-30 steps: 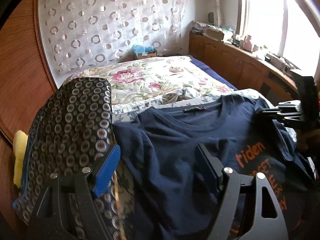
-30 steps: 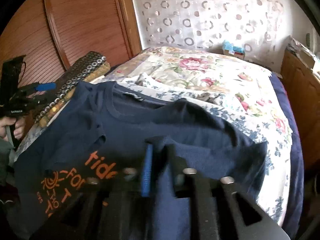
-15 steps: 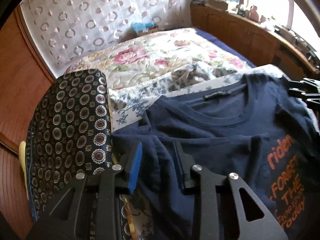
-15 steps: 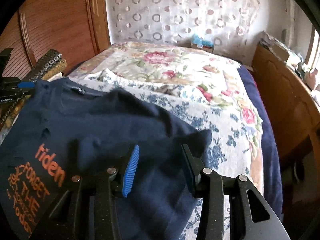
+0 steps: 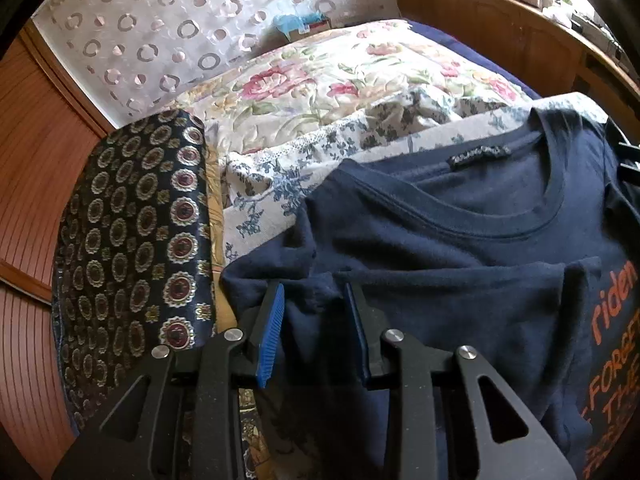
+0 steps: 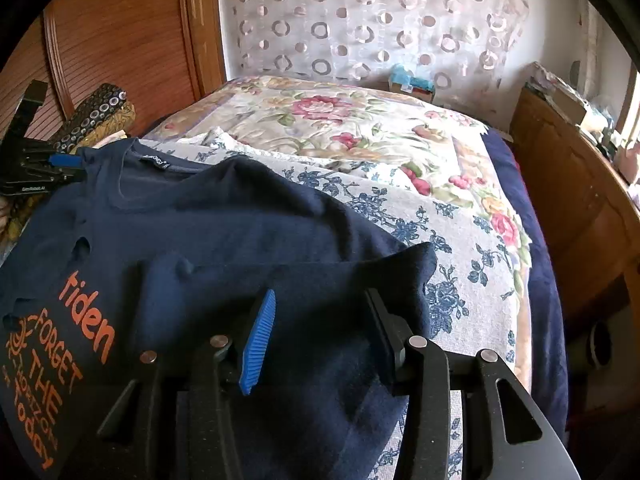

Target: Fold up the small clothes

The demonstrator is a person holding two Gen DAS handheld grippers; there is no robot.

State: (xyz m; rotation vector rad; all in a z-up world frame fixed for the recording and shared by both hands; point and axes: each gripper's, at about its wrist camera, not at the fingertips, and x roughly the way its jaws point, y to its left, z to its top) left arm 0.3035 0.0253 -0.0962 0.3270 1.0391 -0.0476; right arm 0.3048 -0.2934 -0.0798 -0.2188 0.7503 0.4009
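Observation:
A navy T-shirt [image 5: 460,240] with orange print lies face up on the bed, collar pointing away from me. My left gripper [image 5: 314,308] hovers at its left shoulder, open, with a pucker of navy cloth between its fingers. A sleeve flap [image 5: 500,284] lies folded across the chest just ahead of it. In the right wrist view the T-shirt [image 6: 240,224] fills the left half. My right gripper [image 6: 320,320] is open over the right sleeve [image 6: 320,276], which lies flat. The left gripper [image 6: 40,168] shows at the far left there.
A dark patterned cushion [image 5: 136,240] stands at the shirt's left. The floral bedspread [image 6: 360,132] stretches behind the shirt up to a curtain. A wooden cabinet [image 6: 568,184] runs along the right side of the bed, and a blue box [image 6: 412,82] sits at the head.
My right gripper was shut on the right sleeve, then opened and let it drop flat. My left gripper narrowed from wide open and moved in over the left shoulder.

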